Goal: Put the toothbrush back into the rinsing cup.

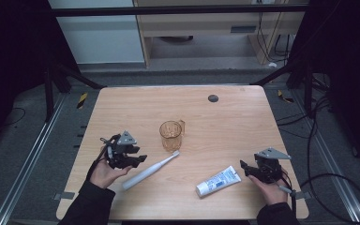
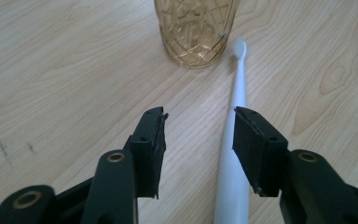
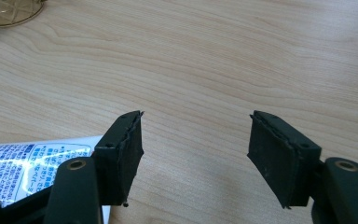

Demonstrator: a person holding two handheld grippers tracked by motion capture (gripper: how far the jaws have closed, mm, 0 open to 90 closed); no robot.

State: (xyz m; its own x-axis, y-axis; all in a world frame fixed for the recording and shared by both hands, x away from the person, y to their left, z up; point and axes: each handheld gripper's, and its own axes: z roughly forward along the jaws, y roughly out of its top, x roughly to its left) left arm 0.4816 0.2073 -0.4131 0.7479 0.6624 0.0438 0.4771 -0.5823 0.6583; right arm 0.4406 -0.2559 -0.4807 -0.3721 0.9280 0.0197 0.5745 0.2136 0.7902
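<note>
high view: the white toothbrush [image 1: 151,169] lies flat on the counter [image 1: 122,108], its head just beside the foot of the amber cup [image 1: 170,135], its handle slanting away toward my left gripper [image 1: 136,160]. those jaws stand wide apart, gripping nothing. the toothpaste tube [image 1: 218,181] lies well right of the cup, just beside my right gripper [image 1: 245,168], jaws open and empty.

A lab or test workspace: a pale wooden counter [image 1: 243,108] stands on grey carpet floor [image 1: 23,154], framed by black metal struts [image 1: 77,77] and aluminium floor rails [image 1: 28,159], with loose black cables [image 1: 318,136] and dark curtains [image 1: 9,56] around.
</note>
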